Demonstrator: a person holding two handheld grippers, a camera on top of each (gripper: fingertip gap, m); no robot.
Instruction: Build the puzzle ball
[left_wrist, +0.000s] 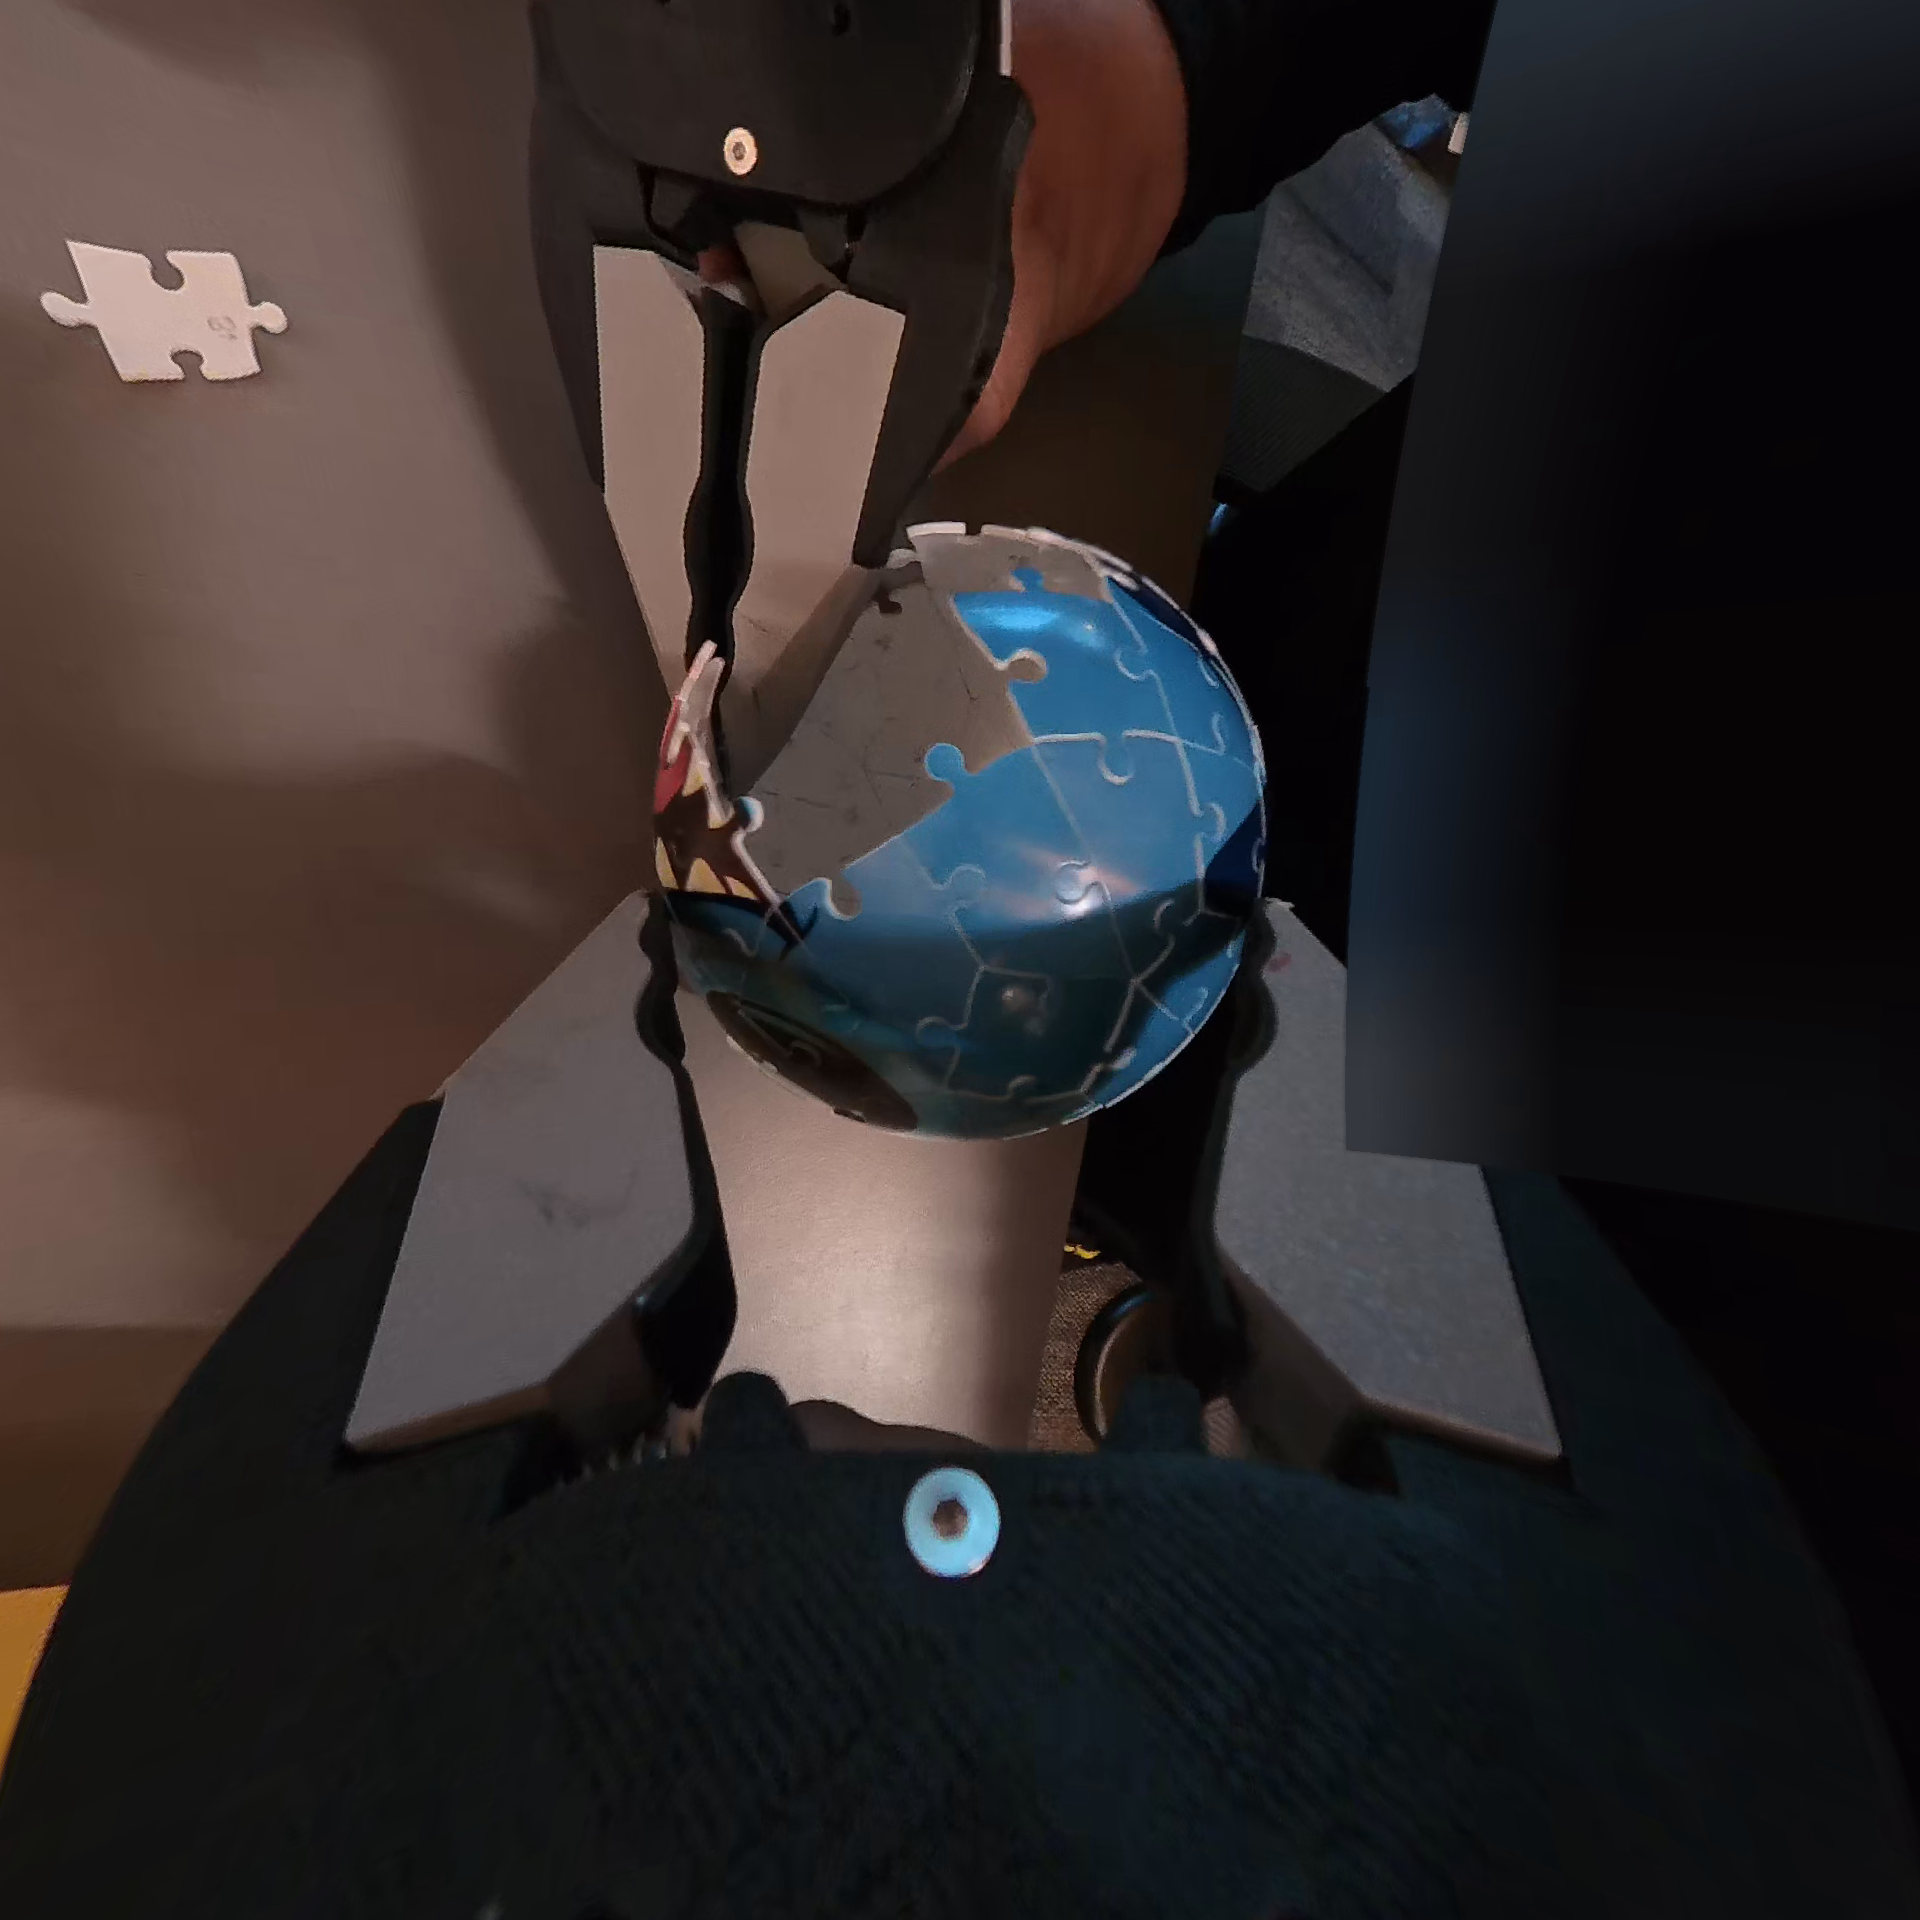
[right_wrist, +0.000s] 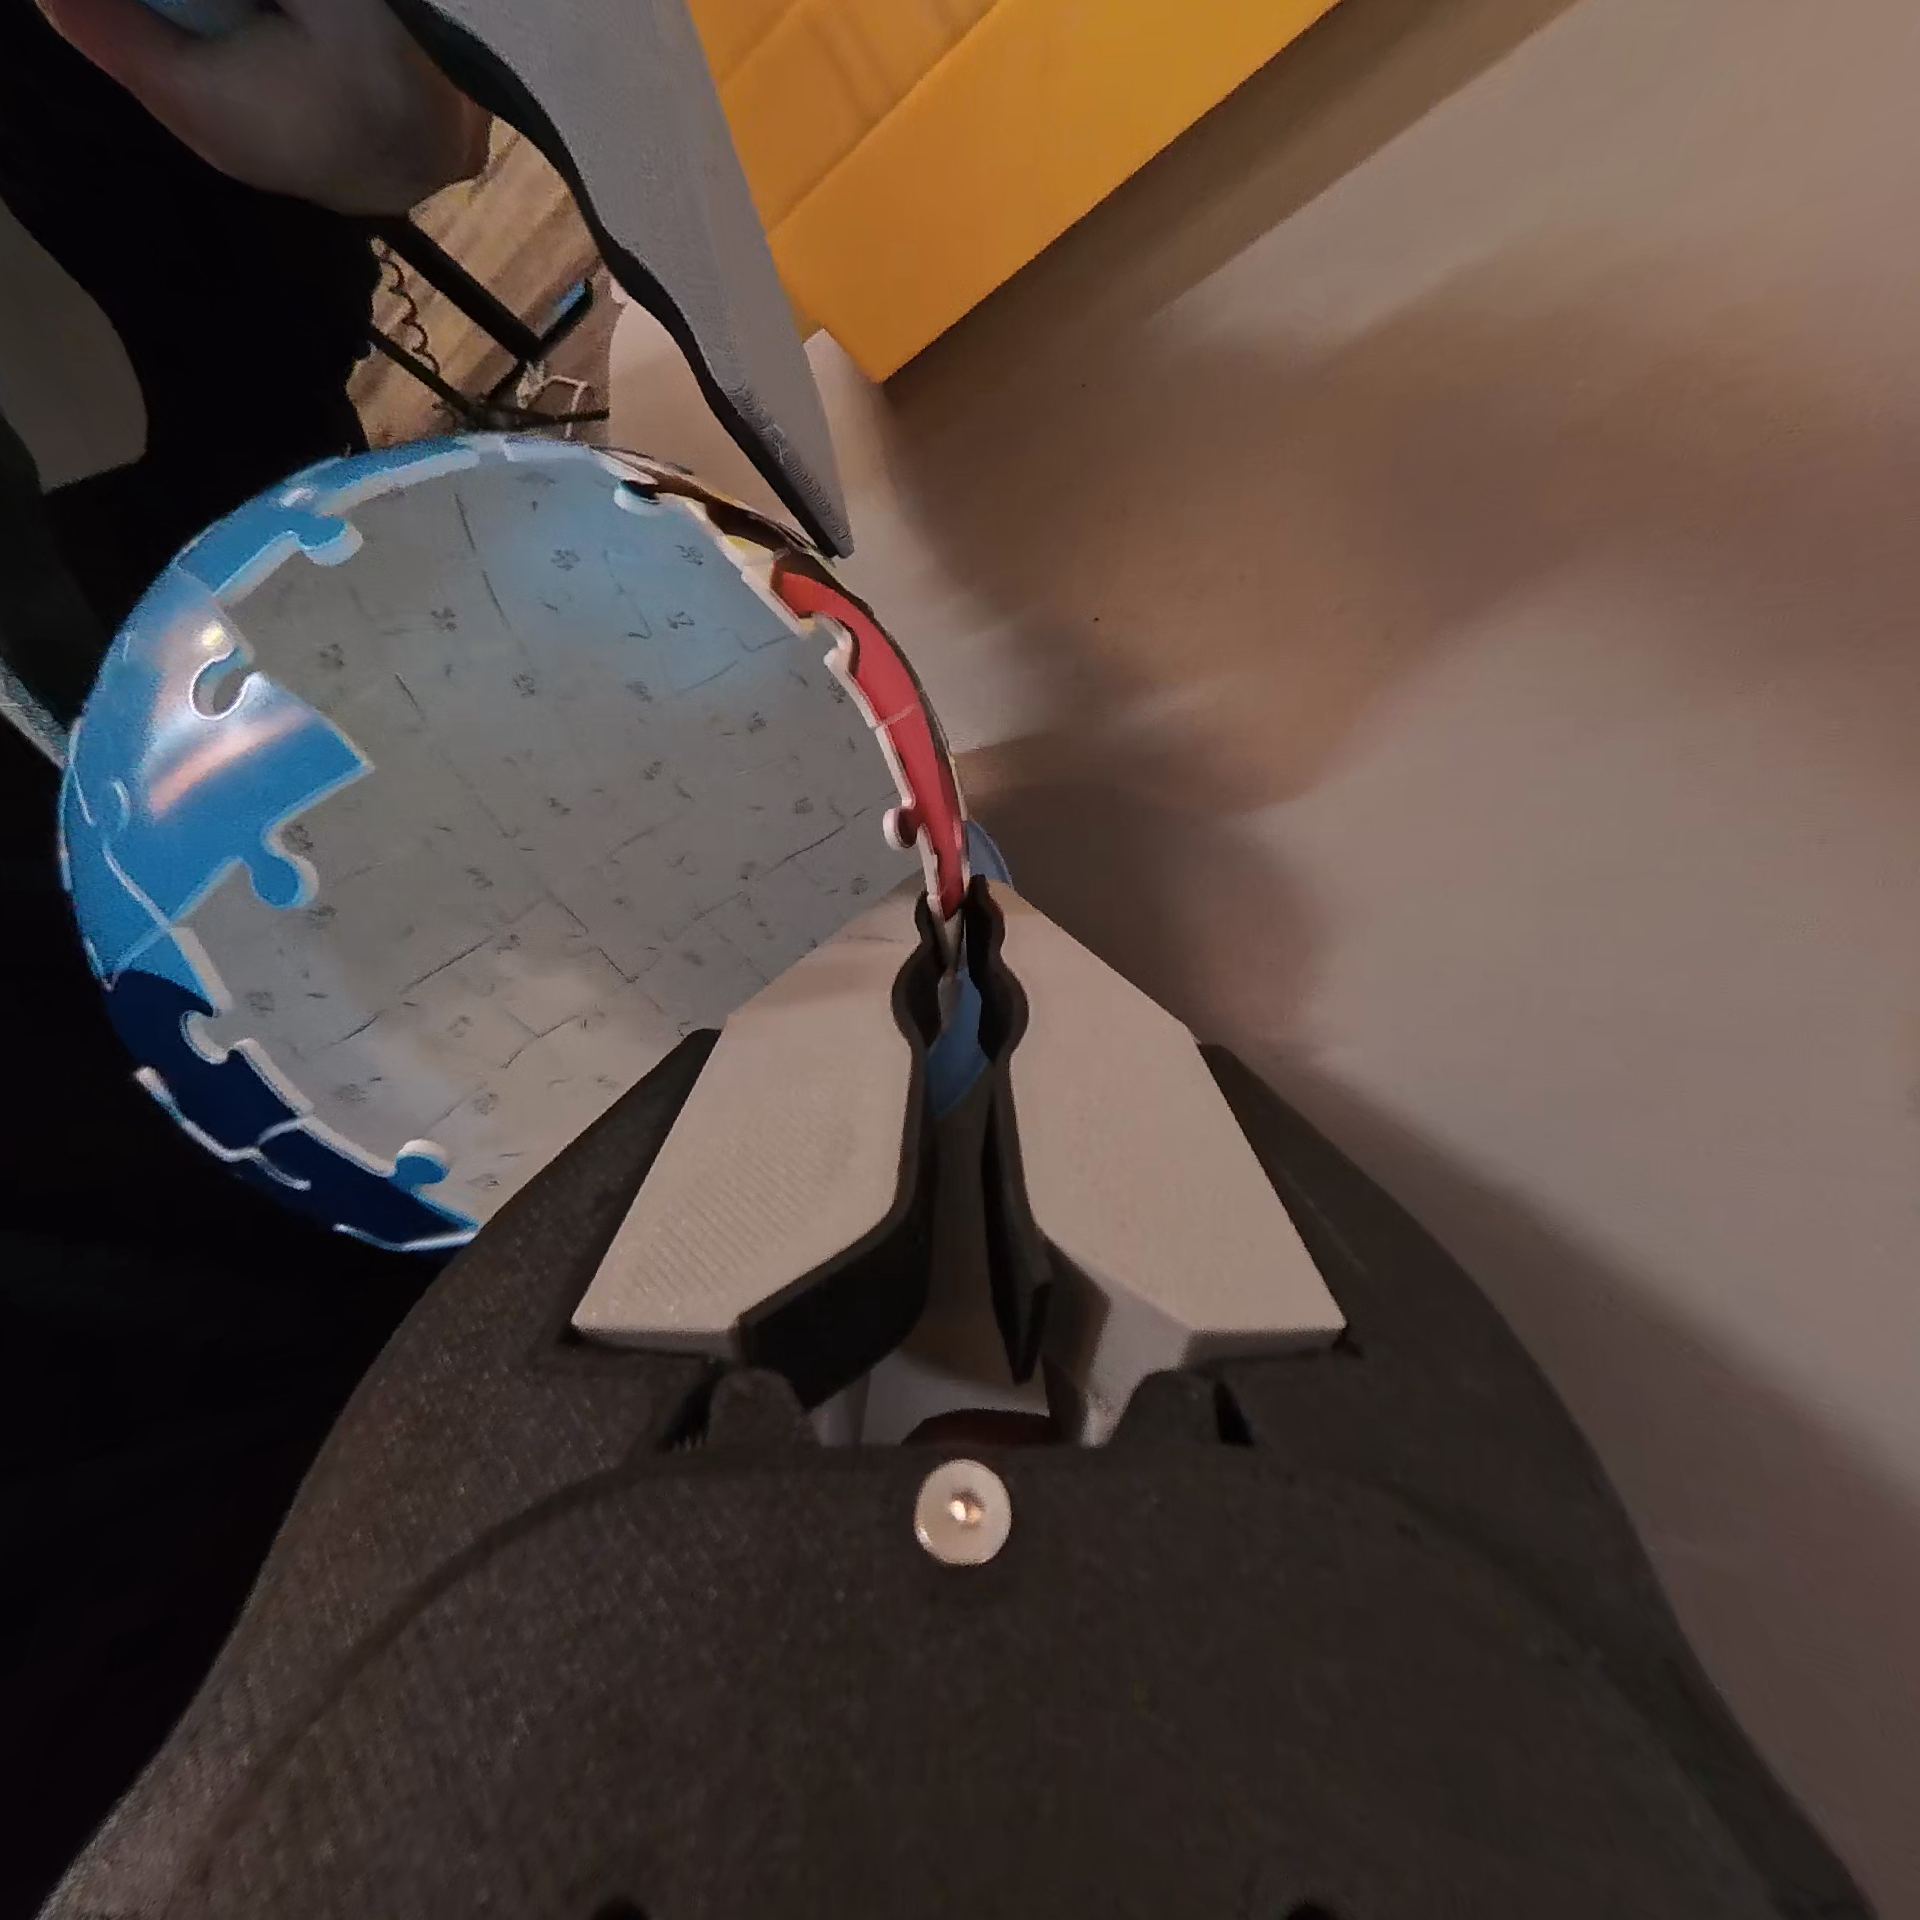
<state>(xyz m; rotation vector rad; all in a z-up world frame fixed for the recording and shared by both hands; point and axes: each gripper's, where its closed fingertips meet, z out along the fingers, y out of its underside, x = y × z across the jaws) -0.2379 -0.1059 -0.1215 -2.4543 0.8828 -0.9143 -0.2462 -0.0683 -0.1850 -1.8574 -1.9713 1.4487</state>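
Your left claw (left_wrist: 961, 935) cradles the half-built puzzle ball (left_wrist: 997, 862) above the desk (left_wrist: 260, 727), its gap turned up for access. Your right claw (right_wrist: 961, 920) pinches the rim piece (right_wrist: 914, 748), probably seating it. A spare piece (left_wrist: 166, 312) waits nearby.

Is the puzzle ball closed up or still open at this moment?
Still open. The puzzle ball has a wide gap showing its grey inside, and a loose piece lies on the table.
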